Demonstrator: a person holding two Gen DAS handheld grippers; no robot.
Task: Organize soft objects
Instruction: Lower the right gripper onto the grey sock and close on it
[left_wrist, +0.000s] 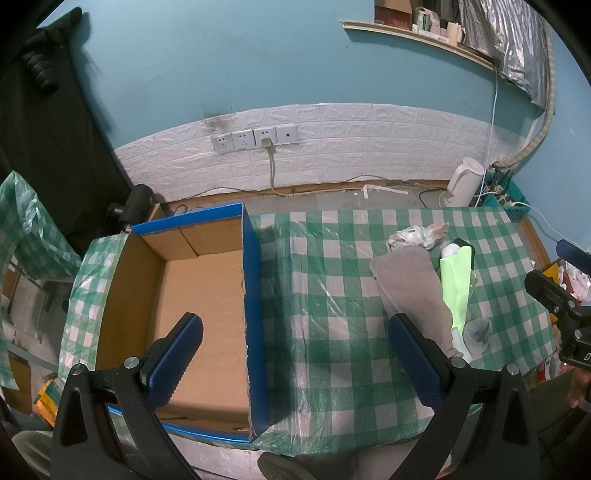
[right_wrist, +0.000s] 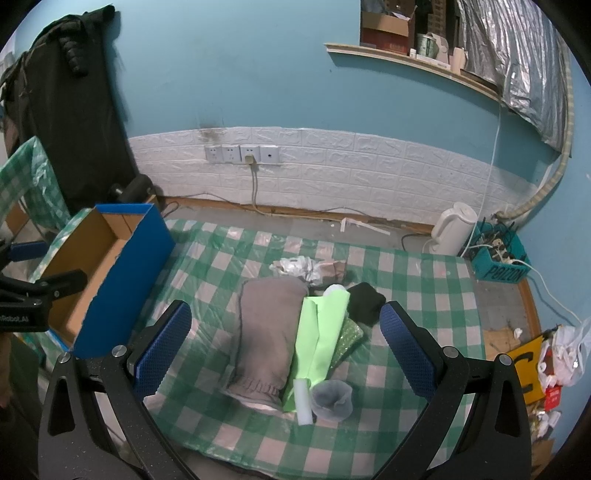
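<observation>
Far left: cardboard box (left_wrist: 199, 295) with blue outer walls, open top, nothing visible inside, sits on the left end of the worktop (left_wrist: 332, 295) with green-white check plastic cover. Left claw (left_wrist: 295, 347) hangs over the box's right wall, jaws spread wide, gripping nothing. Mid-worktop, well apart from the box: pile of soft things. Grey cloth pouch (right_wrist: 264, 332) lies leftmost, light green folded sheet (right_wrist: 319, 332) overlaps its right edge, crumpled white plastic (right_wrist: 295, 266) behind them, black cloth (right_wrist: 365, 301) to the right, small grey sock (right_wrist: 332, 400) at the near end beside a white foam tube (right_wrist: 304, 400). Right claw (right_wrist: 282, 356) hovers above the pile, wide open, empty. Far right: white kettle (right_wrist: 452, 230), teal crate (right_wrist: 498, 258).
</observation>
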